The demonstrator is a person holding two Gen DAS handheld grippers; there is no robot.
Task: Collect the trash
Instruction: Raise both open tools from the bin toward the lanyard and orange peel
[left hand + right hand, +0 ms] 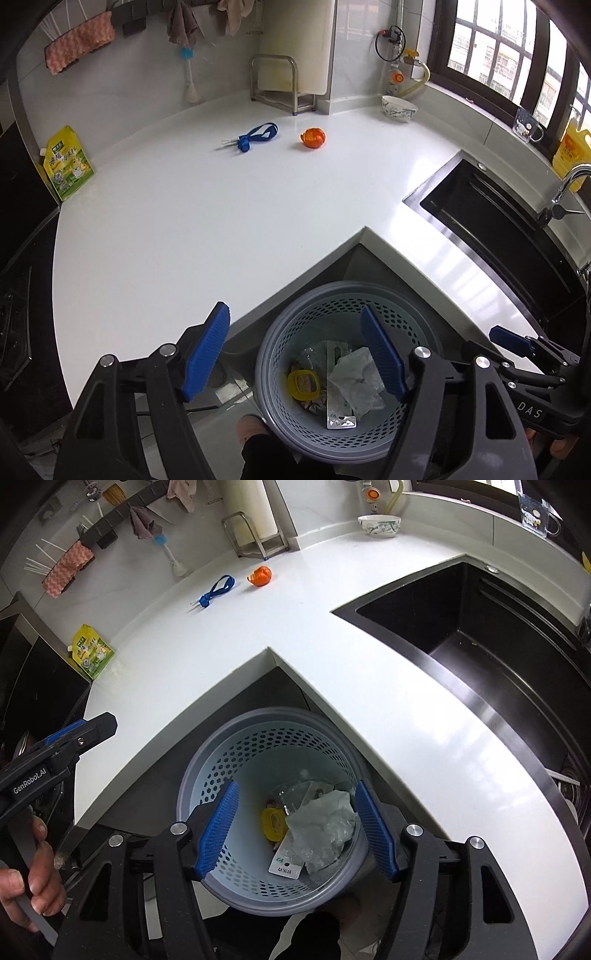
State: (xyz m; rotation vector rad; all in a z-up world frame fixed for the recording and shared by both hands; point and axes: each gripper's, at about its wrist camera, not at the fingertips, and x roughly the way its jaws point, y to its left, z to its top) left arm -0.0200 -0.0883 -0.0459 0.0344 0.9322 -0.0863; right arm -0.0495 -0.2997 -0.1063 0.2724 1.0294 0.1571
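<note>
Round perforated plastic bin (pixel 236 760) holds crinkled wrapper (pixel 321 823); ribbed grippers gape

Home kitchen: white corner desk (pixel 221 206), black sink (pixel 480 635) with faucet (pixel 567 184), hanging dishcloths (pixel 79 42), bowl (pixel 399 108), cooking-oil bottle (pixel 570 147).

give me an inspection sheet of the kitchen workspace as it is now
surface: white L-shaped countertop, dry-looking, black sink set in it
job's things: orange peel and blue strap lie apart on the counter; perforated trash basket on the floor holds plastic wrap, a yellow ring and a sachet
clutter: yellow-green pouch, bowl, metal rack, oil bottle
grippers: left gripper and right gripper both open, empty, above the basket
cables: nothing seen
surroundings: window, hanging cloths, faucet
</note>
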